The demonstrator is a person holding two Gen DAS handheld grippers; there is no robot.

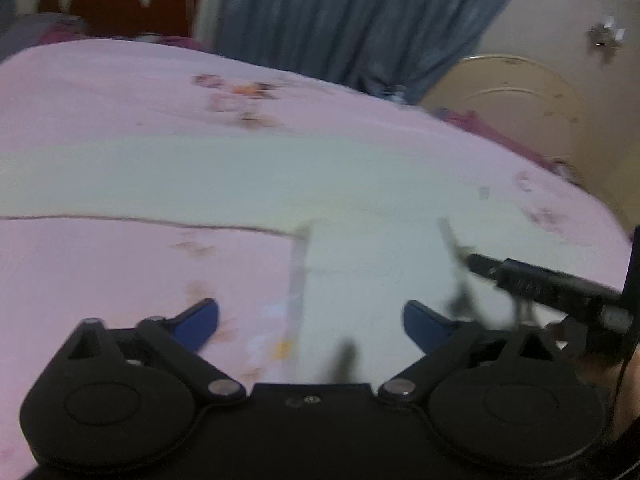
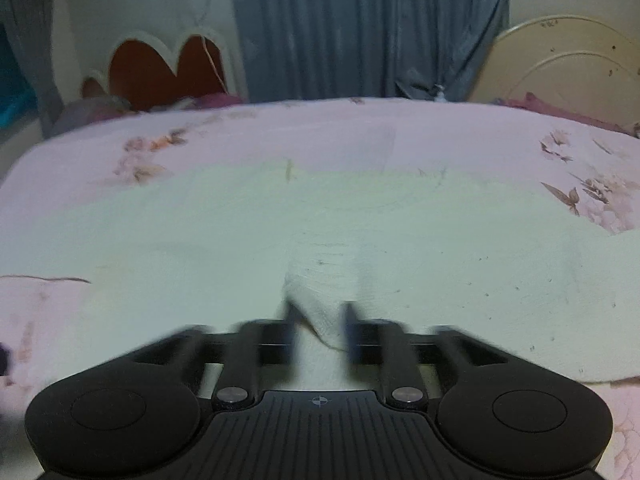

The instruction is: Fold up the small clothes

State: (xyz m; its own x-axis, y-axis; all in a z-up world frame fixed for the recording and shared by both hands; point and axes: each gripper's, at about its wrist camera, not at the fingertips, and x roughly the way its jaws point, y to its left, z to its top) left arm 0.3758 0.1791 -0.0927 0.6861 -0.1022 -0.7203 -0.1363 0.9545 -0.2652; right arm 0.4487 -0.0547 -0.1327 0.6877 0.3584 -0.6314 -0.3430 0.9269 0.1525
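Observation:
A pale, off-white garment (image 1: 248, 184) lies spread flat on the pink floral bedsheet (image 1: 100, 92); it also fills the right wrist view (image 2: 280, 220). My left gripper (image 1: 311, 322) is open with blue pads wide apart, low over the garment's near edge, holding nothing. My right gripper (image 2: 318, 330) has its fingers close together with a raised fold of the garment (image 2: 320, 312) between them; motion blur hides the contact. The right gripper's black fingers (image 1: 540, 280) show at the right in the left wrist view.
A red scalloped headboard (image 2: 160, 72) and blue-grey curtains (image 2: 368, 28) stand beyond the bed. A cream curved bed frame (image 2: 568, 60) is at the far right. Magenta bedding (image 1: 500, 136) lies along the far edge.

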